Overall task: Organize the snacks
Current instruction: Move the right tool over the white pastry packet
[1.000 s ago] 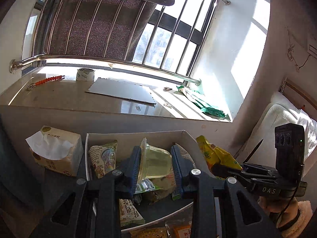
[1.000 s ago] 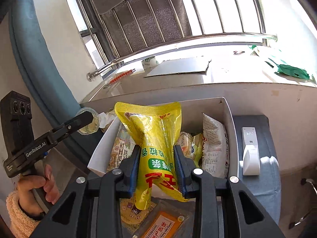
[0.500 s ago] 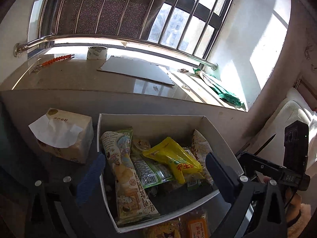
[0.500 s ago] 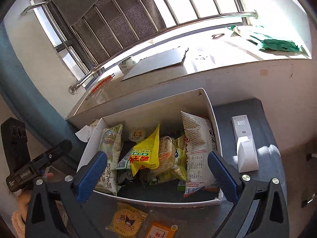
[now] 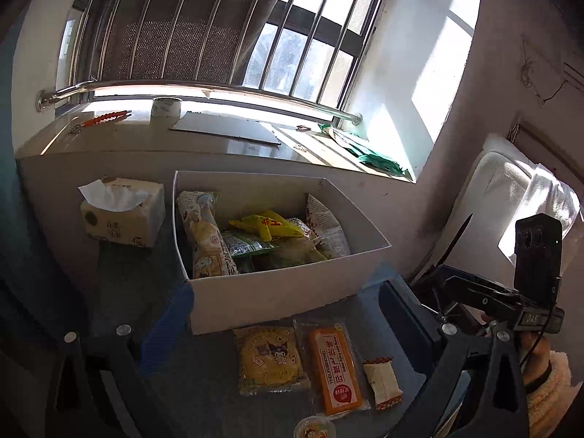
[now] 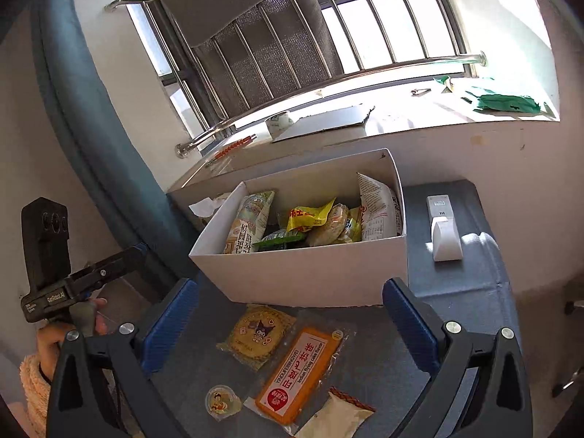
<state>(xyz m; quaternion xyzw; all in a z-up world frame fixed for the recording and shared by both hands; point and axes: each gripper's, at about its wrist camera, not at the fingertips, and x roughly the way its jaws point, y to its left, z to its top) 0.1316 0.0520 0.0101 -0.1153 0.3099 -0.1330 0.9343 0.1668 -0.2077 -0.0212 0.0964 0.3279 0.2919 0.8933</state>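
Note:
A white box (image 5: 277, 294) (image 6: 314, 273) holds several snack packs, with a yellow bag (image 5: 270, 224) (image 6: 310, 215) on top. In front of it on the grey table lie a round yellow cake pack (image 5: 270, 359) (image 6: 257, 334), an orange flat pack (image 5: 337, 368) (image 6: 301, 372), a small white wrapped snack (image 5: 381, 383) (image 6: 335, 418) and a jelly cup (image 5: 315, 429) (image 6: 222, 401). My left gripper (image 5: 284, 314) is open and empty above these loose packs. My right gripper (image 6: 288, 310) is open and empty, also over them.
A tissue pack (image 5: 122, 217) stands left of the box. A white remote (image 6: 443, 228) lies right of it. The windowsill behind carries a tape roll (image 5: 166, 107), a grey board (image 5: 226, 127) and green bags (image 6: 507, 102). A white cushion (image 5: 511, 197) is at the right.
Both grippers opened and let go: the left released a jelly cup, the right the yellow bag, which now lies in the box. Both pulled back toward the table's front.

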